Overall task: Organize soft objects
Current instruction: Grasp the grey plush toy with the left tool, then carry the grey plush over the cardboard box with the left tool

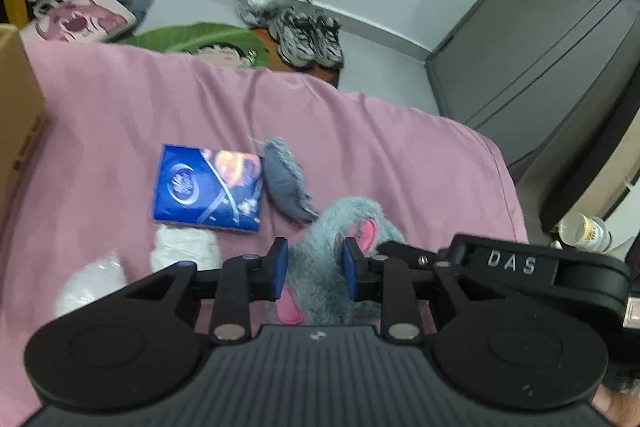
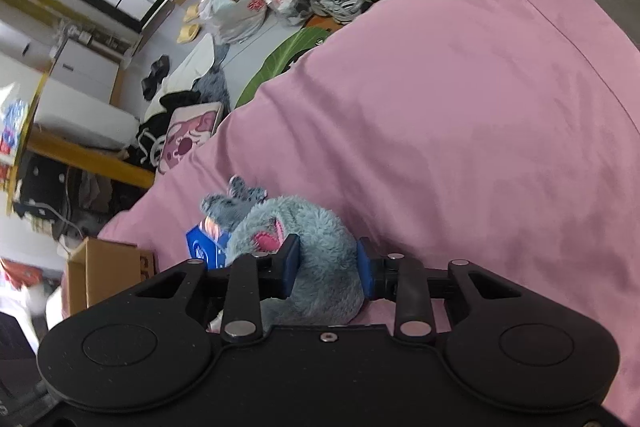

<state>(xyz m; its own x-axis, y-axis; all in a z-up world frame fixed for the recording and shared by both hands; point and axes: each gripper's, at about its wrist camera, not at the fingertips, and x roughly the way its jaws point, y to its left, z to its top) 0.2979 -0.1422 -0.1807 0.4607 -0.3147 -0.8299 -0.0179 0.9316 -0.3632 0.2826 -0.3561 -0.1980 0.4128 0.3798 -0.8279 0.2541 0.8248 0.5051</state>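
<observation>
Right gripper point(image 2: 327, 269) fingers clamp fluffy grey-blue, pink-eared plush mouse point(image 2: 316, 227); left gripper point(image 1: 315, 269) fingers parted, gripping nothing.

Bed point(image 1: 392, 131), pink cover, lightly creased. Lying on it: blue printed packet point(image 1: 208, 187), flat; small grey furry piece point(image 1: 284, 181) touching the packet's right edge; grey plush toy with pink ears point(image 1: 340, 259) just beside that piece; white fluffy item point(image 1: 186, 247) at the packet's near edge; a second white soft item point(image 1: 94, 279) to its left; cardboard box point(image 1: 18, 115) at the left edge.
</observation>
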